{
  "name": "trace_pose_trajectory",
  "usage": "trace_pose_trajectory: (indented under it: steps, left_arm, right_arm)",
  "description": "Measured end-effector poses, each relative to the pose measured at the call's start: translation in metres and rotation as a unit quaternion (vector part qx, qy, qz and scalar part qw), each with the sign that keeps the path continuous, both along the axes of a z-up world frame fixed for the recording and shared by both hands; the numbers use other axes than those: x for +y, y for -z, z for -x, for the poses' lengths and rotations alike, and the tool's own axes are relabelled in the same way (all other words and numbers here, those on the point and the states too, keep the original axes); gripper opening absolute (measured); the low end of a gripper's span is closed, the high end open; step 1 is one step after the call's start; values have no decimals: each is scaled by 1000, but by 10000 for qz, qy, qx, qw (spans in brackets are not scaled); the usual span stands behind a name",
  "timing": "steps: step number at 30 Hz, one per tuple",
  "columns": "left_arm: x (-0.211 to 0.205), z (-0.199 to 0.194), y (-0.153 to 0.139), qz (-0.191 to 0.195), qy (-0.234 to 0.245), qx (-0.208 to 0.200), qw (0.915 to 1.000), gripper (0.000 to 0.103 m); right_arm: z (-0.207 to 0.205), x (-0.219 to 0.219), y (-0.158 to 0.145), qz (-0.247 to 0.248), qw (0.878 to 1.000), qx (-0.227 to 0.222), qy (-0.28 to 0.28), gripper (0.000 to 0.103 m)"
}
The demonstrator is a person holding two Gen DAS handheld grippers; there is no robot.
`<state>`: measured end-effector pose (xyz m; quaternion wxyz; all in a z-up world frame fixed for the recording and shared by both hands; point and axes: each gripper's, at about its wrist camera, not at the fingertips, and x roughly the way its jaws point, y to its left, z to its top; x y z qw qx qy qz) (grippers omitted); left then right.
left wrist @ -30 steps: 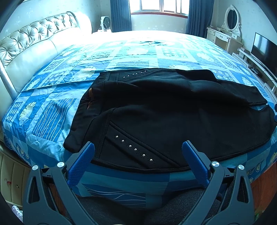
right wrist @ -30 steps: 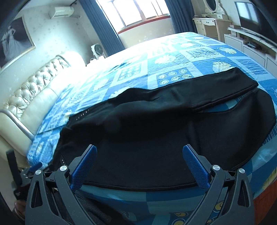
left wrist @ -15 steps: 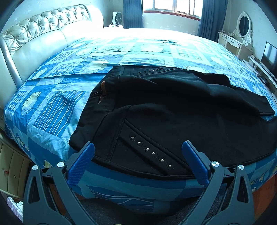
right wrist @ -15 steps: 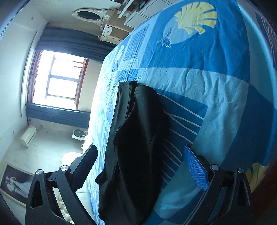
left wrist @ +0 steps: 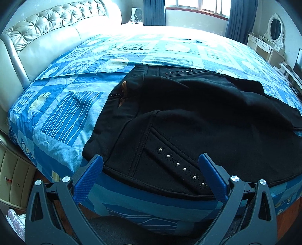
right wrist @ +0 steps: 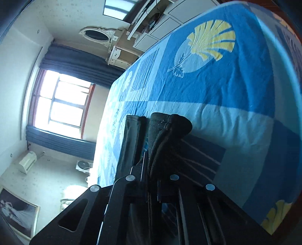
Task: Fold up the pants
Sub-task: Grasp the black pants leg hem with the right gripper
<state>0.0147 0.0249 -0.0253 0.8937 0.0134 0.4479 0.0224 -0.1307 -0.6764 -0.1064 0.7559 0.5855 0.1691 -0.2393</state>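
Note:
Black pants [left wrist: 188,120] with small silver studs lie spread across the blue patterned bedspread [left wrist: 71,105], waistband to the left, legs running off to the right. My left gripper [left wrist: 149,169] is open, its blue pads either side of the near waist edge, just short of the cloth. In the right wrist view, rolled on its side, my right gripper [right wrist: 151,169] is shut on the hem end of a pant leg [right wrist: 166,132], which bunches up between the fingers above the bedspread [right wrist: 217,90].
A padded cream headboard [left wrist: 47,37] borders the bed at the left. A bedside cabinet [left wrist: 13,177] stands below the left corner. A dressing table with an oval mirror [left wrist: 273,35] stands at the far right, and curtained windows [left wrist: 198,7] are behind the bed.
My right gripper has rolled sideways, moved to the leg end and shut on the hem. My left gripper has crept closer to the waistband and stays open.

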Motion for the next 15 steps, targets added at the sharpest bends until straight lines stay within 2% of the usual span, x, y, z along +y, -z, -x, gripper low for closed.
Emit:
trace_pose_trajectory:
  steps: [2,3,5,8,10,12,13,15]
  left_arm:
    - [-1,-3,1,-1,66,-24,10000,101]
    - [-2,-6,2,2,101,-16,9999,101]
    - [-1,-13,5,19,170,76,9998,101]
    - [8,-23,8,279,240,319,9988,101]
    - [18,-26,10,427,253,377,9981,101]
    - [28,-32,9,429,337,403,9977,101]
    - [33,-37,7,355,386,394,9978,101]
    - [42,-49,1,171,460,281,9984,101]
  right_arm:
    - [4,-7,15,-79,9994,330,-50,6]
    - [8,-10,26,-224,9991,357,-72,6]
    - [19,-18,39,-610,9981,-49,19,6]
    - [47,-25,34,-668,9967,-118,455,12]
    - [55,-27,24,-365,9972,305,571,17]
    - [52,-21,0,234,9936,936,596,22]
    - [45,-13,-16,592,9906,1100,562,28]
    - [24,4,-49,1304,9853,1073,268,33]
